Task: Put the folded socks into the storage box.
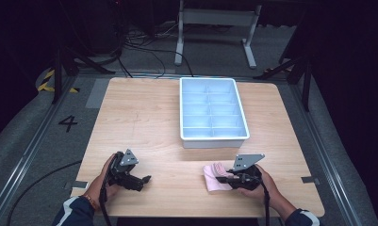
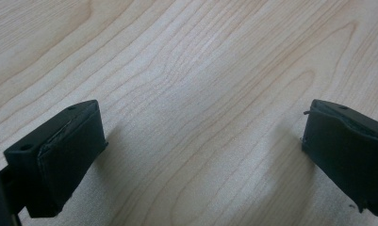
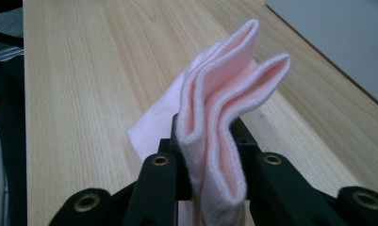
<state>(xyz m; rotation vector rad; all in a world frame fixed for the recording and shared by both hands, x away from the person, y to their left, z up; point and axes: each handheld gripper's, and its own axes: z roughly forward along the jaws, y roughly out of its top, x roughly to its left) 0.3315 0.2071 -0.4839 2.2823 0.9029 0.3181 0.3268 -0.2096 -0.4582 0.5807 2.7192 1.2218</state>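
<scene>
A folded pink cloth (image 1: pixel 213 176) lies near the table's front right, by my right gripper (image 1: pixel 228 178). In the right gripper view the cloth (image 3: pixel 224 108) stands pinched in several folds between the two black jaws, with my right gripper (image 3: pixel 210 155) shut on it. My left gripper (image 1: pixel 146 179) rests low at the front left of the table. In the left gripper view its pads (image 2: pixel 69 155) stand far apart over bare wood, and my left gripper (image 2: pixel 203 155) is open with nothing between them.
A pale blue tray (image 1: pixel 214 136) divided into several compartments sits at the table's far middle. The wooden table (image 1: pixel 139 122) has its front edge just behind both hands. Cables and a metal stand lie on the floor beyond.
</scene>
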